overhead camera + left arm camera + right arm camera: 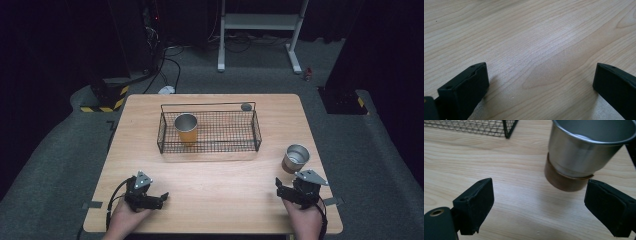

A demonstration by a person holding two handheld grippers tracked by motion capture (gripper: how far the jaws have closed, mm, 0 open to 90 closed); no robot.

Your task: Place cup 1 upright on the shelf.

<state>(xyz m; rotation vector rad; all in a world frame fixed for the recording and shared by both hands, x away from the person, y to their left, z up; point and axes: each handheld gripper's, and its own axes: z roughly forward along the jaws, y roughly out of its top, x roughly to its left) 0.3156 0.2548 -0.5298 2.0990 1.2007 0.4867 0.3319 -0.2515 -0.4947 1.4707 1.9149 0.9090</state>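
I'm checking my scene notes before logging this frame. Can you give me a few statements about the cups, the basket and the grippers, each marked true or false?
1. A cup stands inside the wire basket. True.
2. The second cup lies tipped over on the table. False: it stands upright, outside the basket near the right gripper.
3. The right gripper is shut on that cup. False: its jaws are spread open, with the cup just beyond them, not between them.
4. The left gripper is open over bare wood. True.
5. Both cups are in the basket. False: one is inside, the other on the table to its right.
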